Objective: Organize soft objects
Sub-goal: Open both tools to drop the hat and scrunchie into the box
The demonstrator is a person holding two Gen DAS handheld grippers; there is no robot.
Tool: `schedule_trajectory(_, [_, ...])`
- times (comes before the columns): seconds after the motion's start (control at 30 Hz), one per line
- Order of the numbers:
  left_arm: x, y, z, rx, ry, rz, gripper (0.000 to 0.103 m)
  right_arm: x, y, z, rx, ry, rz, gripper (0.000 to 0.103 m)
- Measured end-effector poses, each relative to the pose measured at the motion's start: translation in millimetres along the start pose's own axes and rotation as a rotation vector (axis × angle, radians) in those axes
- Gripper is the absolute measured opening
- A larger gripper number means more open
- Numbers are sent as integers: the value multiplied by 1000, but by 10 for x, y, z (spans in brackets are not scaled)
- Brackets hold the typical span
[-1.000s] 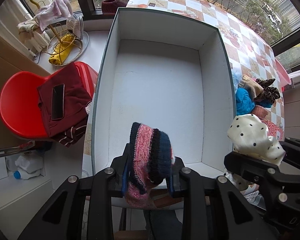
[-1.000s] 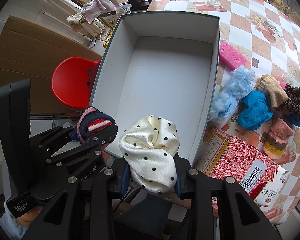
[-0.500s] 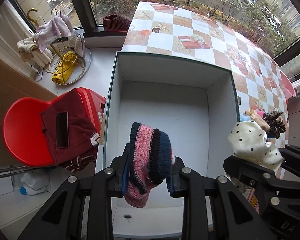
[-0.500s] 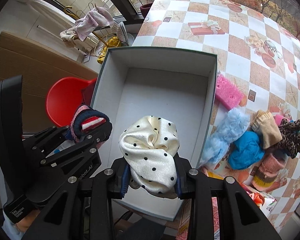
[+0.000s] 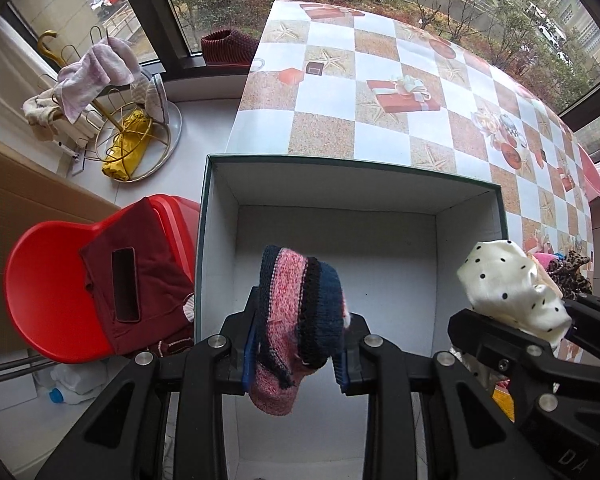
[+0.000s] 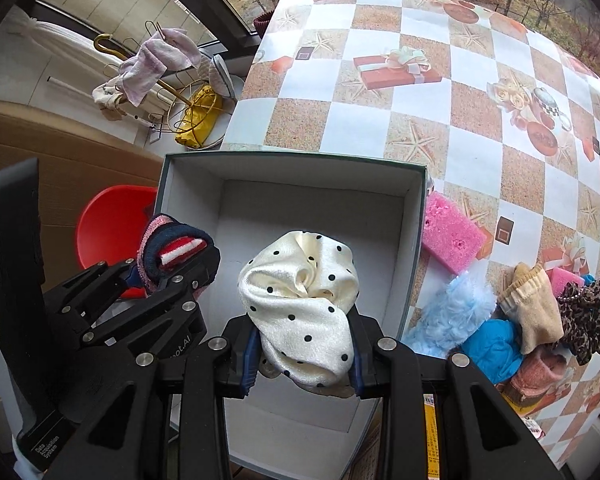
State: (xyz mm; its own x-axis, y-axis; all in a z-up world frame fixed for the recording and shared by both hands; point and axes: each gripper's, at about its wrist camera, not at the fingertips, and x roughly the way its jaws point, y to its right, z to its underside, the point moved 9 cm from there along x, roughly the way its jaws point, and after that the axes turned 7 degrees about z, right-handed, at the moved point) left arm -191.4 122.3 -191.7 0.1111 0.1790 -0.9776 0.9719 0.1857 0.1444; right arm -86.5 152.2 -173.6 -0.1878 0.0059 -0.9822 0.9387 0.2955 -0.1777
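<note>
**Two bundles held above the box**

Over the white box, the left gripper clamps a pink-and-navy knit piece, while the right gripper pinches a cream polka-dot cloth. Beside the box, other soft things lie on the checkered tablecloth.

My left wrist camera looks steeply down along its tongs into the white box, close above it. My right one does likewise from alongside; both share the box and checkered surface.

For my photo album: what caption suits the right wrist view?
Right gripper holds a dotted cloth over an empty white box.
</note>
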Motion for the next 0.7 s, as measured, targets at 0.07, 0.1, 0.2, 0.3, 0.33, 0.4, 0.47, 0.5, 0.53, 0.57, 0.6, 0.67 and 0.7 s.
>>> schedule_trajectory(0.07, [7, 1, 3, -4, 1, 0, 35, 20, 11, -17, 1, -3, 1, 36])
schedule_trajectory(0.1, [-1, 0, 5, -5, 9, -3, 38, 26, 15, -23, 1, -4, 0, 36])
schedule_trajectory(0.2, [-30, -12, -13, -8, 26, -12, 57, 26, 25, -35, 2, -3, -2, 36])
schedule_trajectory(0.3, [-69, -81, -36, -31, 43, -27, 75, -3, 61, -50, 7, 3, -7, 47])
schedule_trajectory(0.33, [-68, -91, -31, -43, 34, -12, 76, -19, 86, -60, 8, 9, 2, 57])
schedule_trajectory(0.4, [-51, -101, -23, -61, 10, 4, 78, -51, 137, -80, 13, 23, 9, 72])
schedule_trajectory(0.47, [-51, -82, -23, -67, 10, 9, 81, -92, 184, -94, 27, 36, 5, 85])
schedule_trajectory(0.5, [-62, -68, -24, -67, 16, 5, 83, -118, 196, -102, 34, 45, -3, 95])
schedule_trajectory(0.53, [-77, -57, -26, -67, 22, -1, 85, -143, 210, -110, 38, 55, -2, 100])
schedule_trajectory(0.57, [-90, -46, -24, -64, 24, -6, 87, -168, 238, -117, 36, 67, 24, 102])
schedule_trajectory(0.6, [-96, -33, -23, -60, 22, -11, 95, -196, 254, -125, 30, 79, 36, 102])
schedule_trajectory(0.67, [-115, 7, -19, -54, 26, 0, 102, -243, 247, -125, 32, 90, 5, 102])
schedule_trajectory(0.7, [-122, 22, -17, -49, 25, 2, 102, -261, 251, -124, 35, 91, -1, 102])
